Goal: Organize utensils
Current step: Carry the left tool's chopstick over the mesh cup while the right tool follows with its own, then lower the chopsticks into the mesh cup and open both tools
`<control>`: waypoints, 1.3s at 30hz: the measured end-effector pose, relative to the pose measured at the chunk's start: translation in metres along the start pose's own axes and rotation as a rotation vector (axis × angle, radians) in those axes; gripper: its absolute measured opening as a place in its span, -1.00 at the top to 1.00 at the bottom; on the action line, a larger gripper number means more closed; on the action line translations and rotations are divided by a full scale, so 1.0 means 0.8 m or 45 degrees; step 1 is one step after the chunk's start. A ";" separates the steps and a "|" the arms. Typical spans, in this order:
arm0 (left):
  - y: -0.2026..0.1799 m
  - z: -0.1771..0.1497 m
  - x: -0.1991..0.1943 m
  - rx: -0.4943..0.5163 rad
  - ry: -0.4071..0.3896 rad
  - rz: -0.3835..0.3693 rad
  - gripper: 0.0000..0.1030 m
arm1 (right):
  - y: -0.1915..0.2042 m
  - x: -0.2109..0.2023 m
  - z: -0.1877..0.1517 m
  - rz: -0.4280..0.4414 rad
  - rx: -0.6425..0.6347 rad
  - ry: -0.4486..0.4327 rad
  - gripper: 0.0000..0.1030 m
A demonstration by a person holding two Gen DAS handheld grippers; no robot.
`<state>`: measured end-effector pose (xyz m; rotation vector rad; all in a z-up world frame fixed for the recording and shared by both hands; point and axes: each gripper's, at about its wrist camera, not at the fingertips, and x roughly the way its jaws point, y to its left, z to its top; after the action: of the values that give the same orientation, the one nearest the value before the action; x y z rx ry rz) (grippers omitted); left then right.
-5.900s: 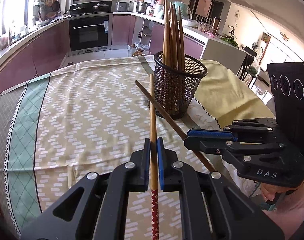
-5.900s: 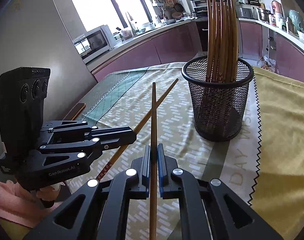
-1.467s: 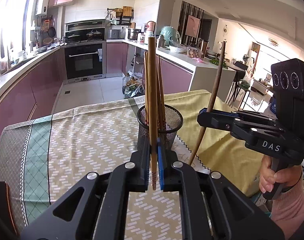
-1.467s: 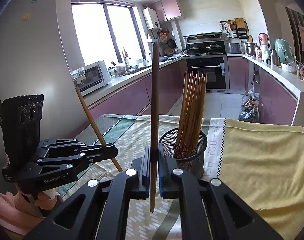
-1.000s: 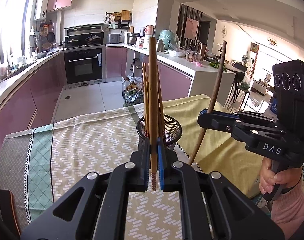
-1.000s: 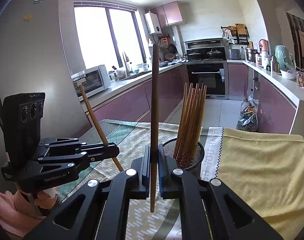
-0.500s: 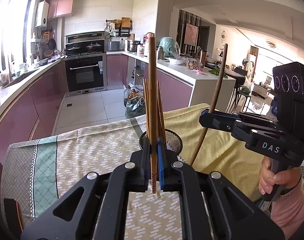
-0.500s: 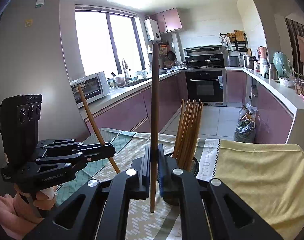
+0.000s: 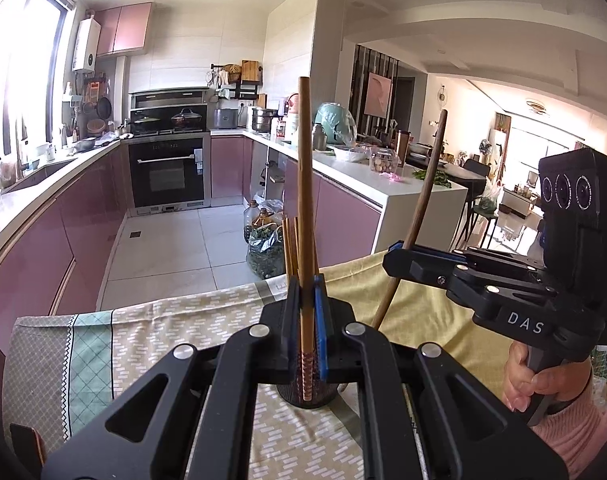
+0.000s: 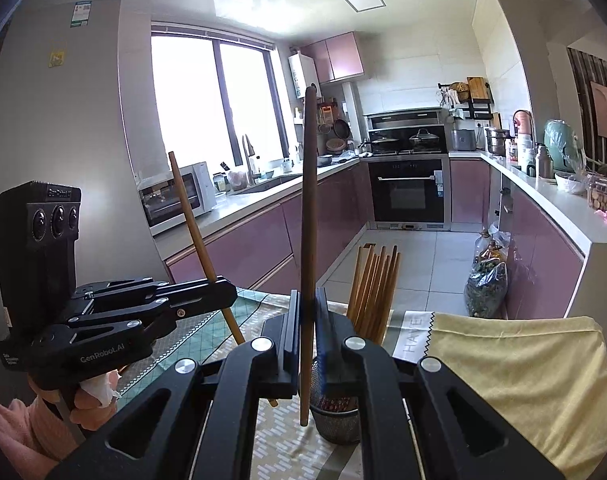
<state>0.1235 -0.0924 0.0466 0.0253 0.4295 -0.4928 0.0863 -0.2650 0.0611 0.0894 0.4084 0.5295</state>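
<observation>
Above the table, both grippers are each clamped on a single chopstick, held pretty much upright. Left gripper (image 9: 305, 320) has its fingers squeezed shut on a light brown chopstick (image 9: 304, 184) with a red patterned bottom end, and that end hangs right over the black mesh cup (image 9: 307, 394), which mostly hides behind the fingers. Right gripper (image 10: 308, 328) is pinched on a darker chopstick (image 10: 309, 208), its lower tip dangling just left of the mesh cup (image 10: 335, 420), close to the rim. From the left camera, that dark stick (image 9: 423, 208) leans a bit and sits off to the right of the cup. A bunch of chopsticks (image 10: 373, 288) already stand inside the cup, poking up behind the right fingers. Cup stands on the patterned tablecloth (image 9: 163, 332), with a yellow cloth (image 10: 523, 364) beside it.
</observation>
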 end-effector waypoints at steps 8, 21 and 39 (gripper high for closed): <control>-0.008 0.009 0.011 -0.006 -0.032 -0.010 0.86 | -0.004 0.010 0.011 -0.026 -0.004 -0.023 0.89; -0.020 -0.005 0.031 -0.013 0.006 0.008 0.86 | -0.022 0.036 -0.001 -0.074 0.046 0.034 0.89; -0.013 -0.016 0.041 -0.002 0.105 0.012 0.86 | -0.030 0.065 -0.019 -0.110 0.065 0.129 0.89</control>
<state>0.1397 -0.1152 0.0221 0.0460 0.5106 -0.4833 0.1324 -0.2596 0.0244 0.0940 0.5228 0.4394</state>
